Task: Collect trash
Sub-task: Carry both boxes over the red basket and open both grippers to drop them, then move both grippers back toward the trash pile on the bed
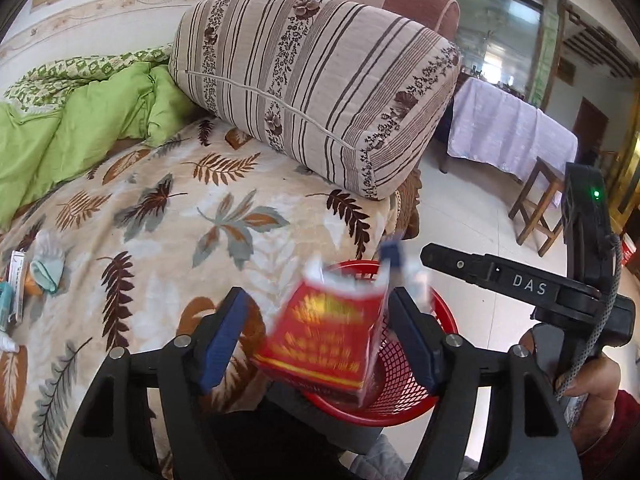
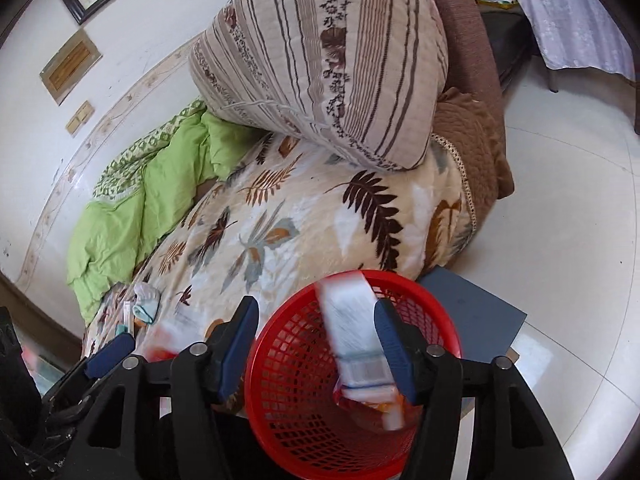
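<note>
Left wrist view: left hand-held gripper [image 1: 316, 332] stands open, blurred red packet [image 1: 324, 336] loose between its fingers above the red basket [image 1: 404, 396]. Right hand-held gripper [image 2: 316, 352], also open, has a white wrapper [image 2: 356, 328] over that basket beside the bed [image 2: 320, 216].

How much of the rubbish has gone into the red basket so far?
Some packaging already lies in the red basket. Right now a red packet sits blurred between the open left tongs above it, and a white wrapper between the open right tongs. A few scraps remain on the leaf-print blanket.
</note>
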Tool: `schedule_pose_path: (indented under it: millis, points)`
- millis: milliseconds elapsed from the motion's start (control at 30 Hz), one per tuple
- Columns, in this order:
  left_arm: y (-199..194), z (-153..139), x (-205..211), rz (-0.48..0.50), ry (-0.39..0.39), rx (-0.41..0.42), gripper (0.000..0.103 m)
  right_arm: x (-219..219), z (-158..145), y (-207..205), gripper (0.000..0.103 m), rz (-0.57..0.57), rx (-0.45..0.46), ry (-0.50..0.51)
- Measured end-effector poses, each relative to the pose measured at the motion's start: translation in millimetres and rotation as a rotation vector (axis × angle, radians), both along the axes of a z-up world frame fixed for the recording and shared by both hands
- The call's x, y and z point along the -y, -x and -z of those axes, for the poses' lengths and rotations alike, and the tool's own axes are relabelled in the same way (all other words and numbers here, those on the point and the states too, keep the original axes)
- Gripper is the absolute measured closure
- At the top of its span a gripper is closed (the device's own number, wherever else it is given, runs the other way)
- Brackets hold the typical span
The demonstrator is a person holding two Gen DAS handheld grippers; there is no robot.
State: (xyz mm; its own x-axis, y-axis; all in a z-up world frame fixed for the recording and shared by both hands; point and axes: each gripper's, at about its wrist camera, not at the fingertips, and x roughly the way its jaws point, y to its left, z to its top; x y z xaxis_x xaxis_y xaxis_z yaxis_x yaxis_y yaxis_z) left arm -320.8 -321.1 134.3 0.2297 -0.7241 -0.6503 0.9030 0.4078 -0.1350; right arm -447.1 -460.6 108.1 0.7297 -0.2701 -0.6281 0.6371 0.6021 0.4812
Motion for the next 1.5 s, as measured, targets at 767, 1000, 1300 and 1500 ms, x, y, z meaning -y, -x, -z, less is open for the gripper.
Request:
schedule_pose_path:
  millis: [767, 1000, 1300, 1500]
  points:
    - [-156.2, 32.3, -183.0, -0.498, -0.014, -0.083, 0.029, -100.9, -0.4, -149.9, 0.039, -0.401, -0.061, 0.042]
    - [-212.0, 46.2, -247.2, -0.705, 0.014, -0.144, 0.029, -147.1, 1.0, -224.8, 0.037, -0.532, -0.095, 0.061]
    - [-268.0, 70.2, -309.8, -0.899, 0.016, -0.197, 0.029, -185.2, 17.8, -354.4, 0.026, -0.586, -0.121, 0.037]
    - [-284.1, 77.0, -325.7, -0.933, 0.03, -0.23, 0.029, -176.9, 52.3, -450.1, 0.025, -0.484, -0.138, -0.063]
